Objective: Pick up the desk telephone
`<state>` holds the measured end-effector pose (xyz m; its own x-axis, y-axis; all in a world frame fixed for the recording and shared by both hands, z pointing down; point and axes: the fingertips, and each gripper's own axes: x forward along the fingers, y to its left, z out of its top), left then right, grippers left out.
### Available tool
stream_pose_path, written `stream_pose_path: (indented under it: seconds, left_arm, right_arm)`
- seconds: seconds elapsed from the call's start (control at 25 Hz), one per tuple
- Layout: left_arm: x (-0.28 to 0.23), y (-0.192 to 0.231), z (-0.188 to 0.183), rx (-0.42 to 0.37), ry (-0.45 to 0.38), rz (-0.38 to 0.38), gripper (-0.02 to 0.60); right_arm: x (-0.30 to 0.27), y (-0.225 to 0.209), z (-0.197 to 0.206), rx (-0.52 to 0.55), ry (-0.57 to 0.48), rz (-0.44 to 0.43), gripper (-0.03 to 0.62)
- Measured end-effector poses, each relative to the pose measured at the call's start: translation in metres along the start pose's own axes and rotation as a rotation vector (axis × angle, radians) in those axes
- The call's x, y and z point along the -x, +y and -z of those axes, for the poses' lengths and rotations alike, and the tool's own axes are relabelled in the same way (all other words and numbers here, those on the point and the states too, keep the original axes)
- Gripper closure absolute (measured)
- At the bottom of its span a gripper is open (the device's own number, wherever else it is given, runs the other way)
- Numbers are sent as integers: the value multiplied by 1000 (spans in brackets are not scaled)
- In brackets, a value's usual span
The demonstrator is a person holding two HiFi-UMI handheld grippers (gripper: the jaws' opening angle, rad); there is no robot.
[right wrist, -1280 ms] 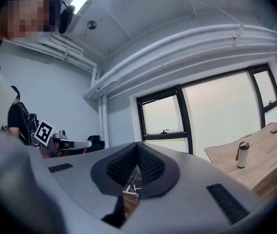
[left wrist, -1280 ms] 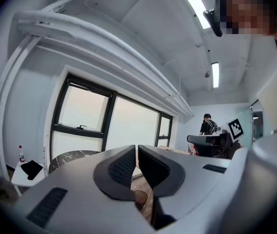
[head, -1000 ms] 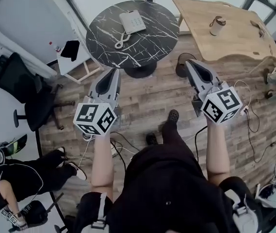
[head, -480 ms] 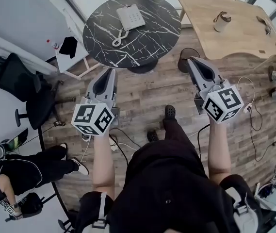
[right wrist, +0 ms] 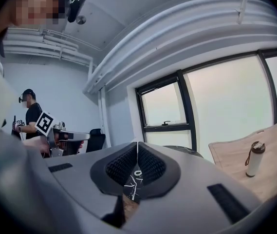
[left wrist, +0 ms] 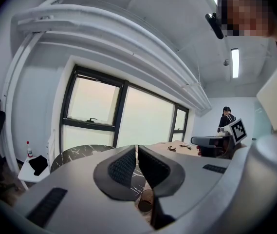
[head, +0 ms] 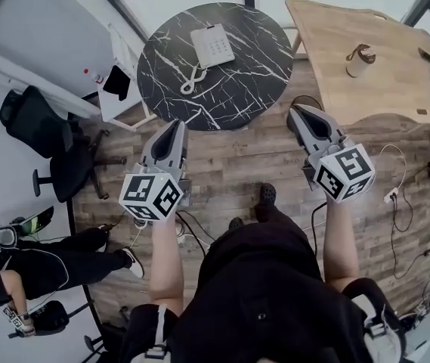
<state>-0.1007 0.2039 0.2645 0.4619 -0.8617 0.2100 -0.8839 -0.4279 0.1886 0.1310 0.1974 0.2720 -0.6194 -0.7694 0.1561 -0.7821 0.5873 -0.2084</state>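
Jaws on my left gripper (left wrist: pixel 137 152) are pressing flat together with nothing between them, and the jaws on my right gripper (right wrist: pixel 137 149) are doing the same, so both claws are sitting clenched and empty.

Both are hovering over the floor just short of the near rim of the round table (head: pixel 237 89). The phone (head: pixel 213 45) is lying on the far half of that table, well apart from either claw. Its handset (head: pixel 190 82) is lying off the base, on the table's left side and nearer to me, and a cord is joining the two.

I am judging the loose handset to be the main risk. If I am lifting the base alone, the cord is likely dragging the handset across the table, or leaving it swinging and tugging the base out of my grip. Shut jaws are a second risk: arriving clenched, I am only shoving the phone along the slick top toward the far rim. The table's near rim is also standing in the way of a low approach.

My forearms are reaching forward side by side. Each gripper is pointing at the table, nearly level and tipping slightly down, with its marker cube facing up. The left is aiming at the table's near-left rim, and the right is hanging off its near-right rim.
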Motion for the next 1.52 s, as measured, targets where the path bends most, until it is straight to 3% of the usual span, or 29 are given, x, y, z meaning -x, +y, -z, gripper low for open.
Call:
stream_pose_path:
  seconds: [0.28,0.6,0.88,1.04,1.28,1.52]
  left_arm:
    - [-36,-1,-2,8,-4,-58,554]
    - [-63,-3,-2,21,2,-91,554]
    - [-75,18,6,50,28,-112,554]
    - [-99,35,2,111,9,-83,554]
    - [-145,71,-16,118,1,-49,554]
    - [-186,107,-47,143,-33,43,554]
  right_arm:
    - [-24,-48,-6,-17,-3,-50,562]
    - [-51,-62,-9,7,16,-135,562]
    - [-74,-68,1,-1,56,-147,562]
    - [-96,-80,3,-4,70,-122,562]
    - [-147,-96,-19,11,75,-106,562]
    - [-200,-101,-39,49,76,-97,562]
